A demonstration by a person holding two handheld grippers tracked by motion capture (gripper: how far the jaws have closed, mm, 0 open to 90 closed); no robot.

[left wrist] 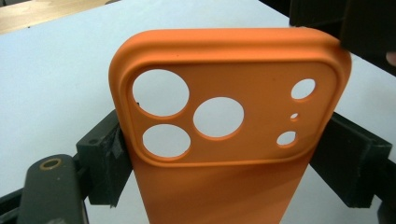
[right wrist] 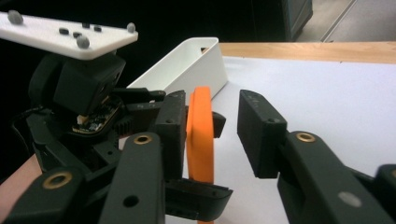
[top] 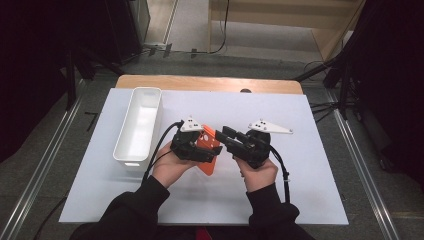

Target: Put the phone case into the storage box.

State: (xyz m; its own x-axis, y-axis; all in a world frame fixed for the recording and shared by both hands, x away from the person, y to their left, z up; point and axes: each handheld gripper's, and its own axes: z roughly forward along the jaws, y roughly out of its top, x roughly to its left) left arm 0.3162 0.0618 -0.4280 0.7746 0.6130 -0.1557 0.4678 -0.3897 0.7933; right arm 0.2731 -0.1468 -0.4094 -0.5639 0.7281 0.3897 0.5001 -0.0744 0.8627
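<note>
An orange phone case (left wrist: pixel 224 65) with several round camera holes stands upright above the white mat, and my left gripper (left wrist: pixel 229 158) is shut on its two long sides. In the high view the case (top: pixel 210 165) sits between the two hands at the table's middle, held by the left gripper (top: pixel 209 149). My right gripper (top: pixel 225 137) comes at it from the right. In the right gripper view its jaws straddle the case's thin edge (right wrist: pixel 201 135): the right gripper (right wrist: pixel 215 126) is open, with the case against one jaw and a gap to the other.
A long white bin (top: pixel 131 159) lies to the left of the hands; its end wall (right wrist: pixel 196 65) rises just behind the case. The white mat (top: pixel 300 175) covers a wooden table (top: pixel 210 83). Dark stands and cables ring the table.
</note>
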